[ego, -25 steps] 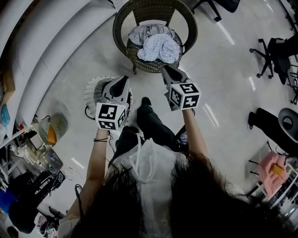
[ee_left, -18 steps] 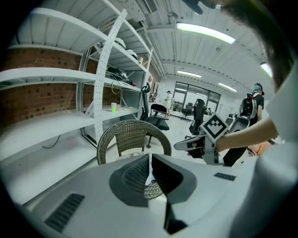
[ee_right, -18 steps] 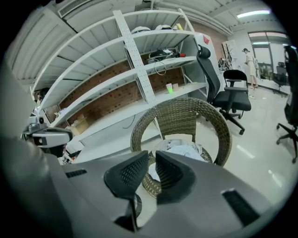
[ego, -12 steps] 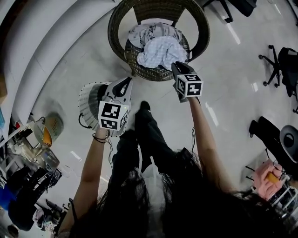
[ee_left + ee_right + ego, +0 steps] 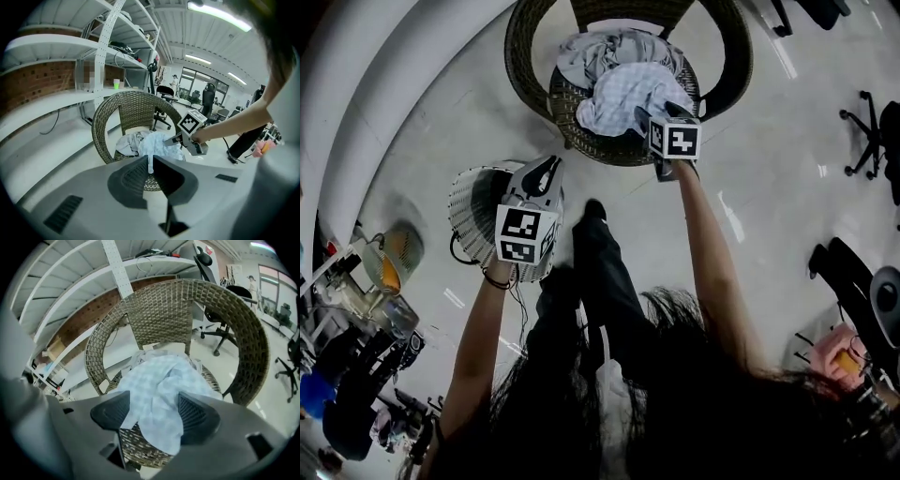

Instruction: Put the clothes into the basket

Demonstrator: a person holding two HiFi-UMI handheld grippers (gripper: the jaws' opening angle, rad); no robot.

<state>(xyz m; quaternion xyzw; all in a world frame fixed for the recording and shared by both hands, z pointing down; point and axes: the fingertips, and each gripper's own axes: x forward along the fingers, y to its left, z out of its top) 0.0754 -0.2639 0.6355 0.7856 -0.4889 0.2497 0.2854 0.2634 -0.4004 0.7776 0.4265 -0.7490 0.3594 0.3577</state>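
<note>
Wicker chair (image 5: 520,70) bears the checked cloth (image 5: 623,94); the right gripper (image 5: 154,413), jaws just opened, frames it (nothing pinched). Closing comes next; left gripper (image 5: 151,164) closed, empty.

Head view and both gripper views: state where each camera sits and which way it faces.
Head view: on the person's head, facing steeply down at the floor; shows hair, legs, both arms, left tongs, right tongs.
Left gripper view: on the left tongs, facing the wicker chair; shows its shut jaws and the right forearm.
Right gripper view: on the right tongs, facing down at the checked cloth; its jaws have just been opening, the cloth showing between them ungripped.
Shared: all three see the clothes on the chair.
</note>
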